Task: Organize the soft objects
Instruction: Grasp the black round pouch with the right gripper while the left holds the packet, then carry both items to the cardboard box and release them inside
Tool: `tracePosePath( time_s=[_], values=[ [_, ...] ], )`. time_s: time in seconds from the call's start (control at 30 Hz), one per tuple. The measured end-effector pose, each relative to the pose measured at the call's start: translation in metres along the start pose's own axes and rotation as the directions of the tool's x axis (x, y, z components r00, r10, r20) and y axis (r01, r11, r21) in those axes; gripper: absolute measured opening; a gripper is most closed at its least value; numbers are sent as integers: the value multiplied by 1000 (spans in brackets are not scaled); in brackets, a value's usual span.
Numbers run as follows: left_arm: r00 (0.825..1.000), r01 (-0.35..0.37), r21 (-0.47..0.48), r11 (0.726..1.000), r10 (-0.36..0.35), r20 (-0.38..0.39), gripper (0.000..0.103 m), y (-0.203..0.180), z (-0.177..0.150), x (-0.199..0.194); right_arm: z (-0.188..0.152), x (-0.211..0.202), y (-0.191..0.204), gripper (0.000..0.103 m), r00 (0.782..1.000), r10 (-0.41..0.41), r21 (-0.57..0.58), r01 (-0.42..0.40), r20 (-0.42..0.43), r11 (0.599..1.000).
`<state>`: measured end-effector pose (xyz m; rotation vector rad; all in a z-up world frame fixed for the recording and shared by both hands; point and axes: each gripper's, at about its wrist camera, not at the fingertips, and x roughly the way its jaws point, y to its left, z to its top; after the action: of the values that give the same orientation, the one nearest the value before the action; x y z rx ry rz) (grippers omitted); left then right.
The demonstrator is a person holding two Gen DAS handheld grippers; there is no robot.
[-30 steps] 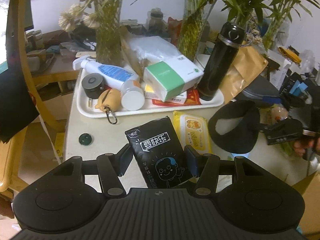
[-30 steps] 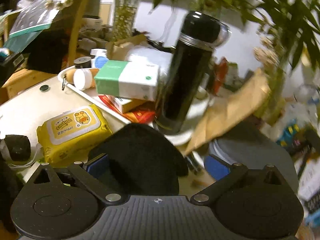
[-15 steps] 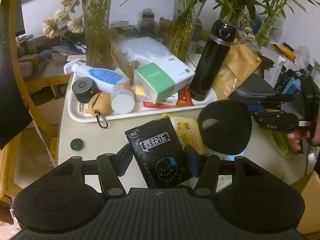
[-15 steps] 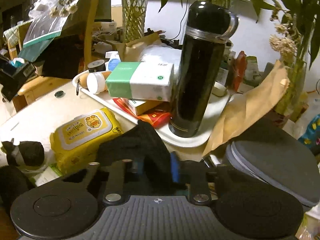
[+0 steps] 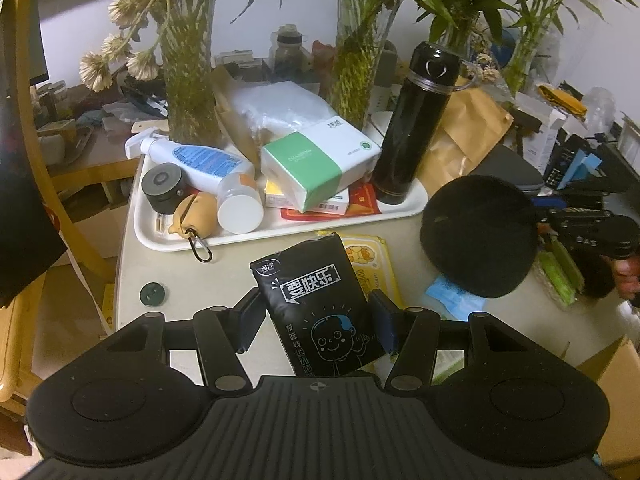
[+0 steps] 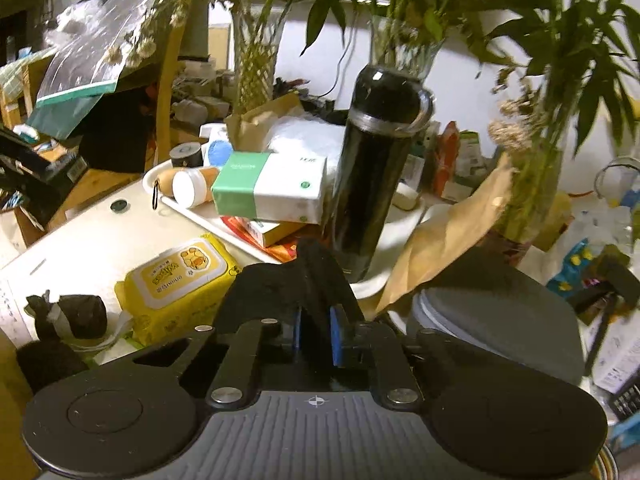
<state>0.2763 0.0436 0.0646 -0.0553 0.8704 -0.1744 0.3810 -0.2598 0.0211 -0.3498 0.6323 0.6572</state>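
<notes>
My left gripper (image 5: pixel 318 320) is shut on a black tissue pack (image 5: pixel 316 300) with white Chinese print and a cartoon face, held above the table's front. My right gripper (image 6: pixel 316 330) is shut on a black fabric hat (image 6: pixel 292 288), pinched between its blue pads; the hat (image 5: pixel 478 236) also shows in the left wrist view, lifted at the right above the table. A yellow wet-wipes pack (image 6: pixel 176 280) lies on the table beside the tray; part of it (image 5: pixel 368 256) shows behind the tissue pack. A green and white tissue pack (image 5: pixel 316 160) lies on the tray.
A white tray (image 5: pixel 280 230) holds a black flask (image 5: pixel 416 128), spray bottle (image 5: pixel 192 158), white jar and a tan pouch. Glass vases with plants stand behind. A brown paper bag (image 5: pixel 468 136) and grey case (image 6: pixel 500 312) are at the right. A small black bundle (image 6: pixel 68 314) lies at the left.
My right gripper shut on the black hat and lifted it off the table; it now hangs folded between the pads. My left gripper rose slightly with the tissue pack.
</notes>
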Motion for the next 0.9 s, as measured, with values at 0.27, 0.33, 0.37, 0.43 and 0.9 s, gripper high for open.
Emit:
tracePosePath(
  time_s=[0.27, 0.33, 0.37, 0.43, 0.9],
  values=[
    [999, -9, 22, 1000, 8, 44, 55, -12, 4, -30, 8, -55, 13, 16, 995, -34, 97, 26, 89, 995],
    [999, -6, 27, 1000, 5, 54, 55, -18, 2, -39, 11, -74, 20, 16, 992, -36, 122, 21, 119, 992],
    [998, -5, 31, 1000, 3, 59, 55, -20, 1, -44, 13, -82, 23, 16, 991, -40, 118, 25, 127, 993],
    [997, -8, 43, 999, 4, 71, 55, -26, -2, -56, 16, -103, 36, 16, 988, -49, 93, 36, 147, 995],
    [991, 46, 103, 994, -58, 120, 55, -69, -22, -128, 11, -227, 93, 16, 974, -63, 72, 48, 218, 996]
  ],
)
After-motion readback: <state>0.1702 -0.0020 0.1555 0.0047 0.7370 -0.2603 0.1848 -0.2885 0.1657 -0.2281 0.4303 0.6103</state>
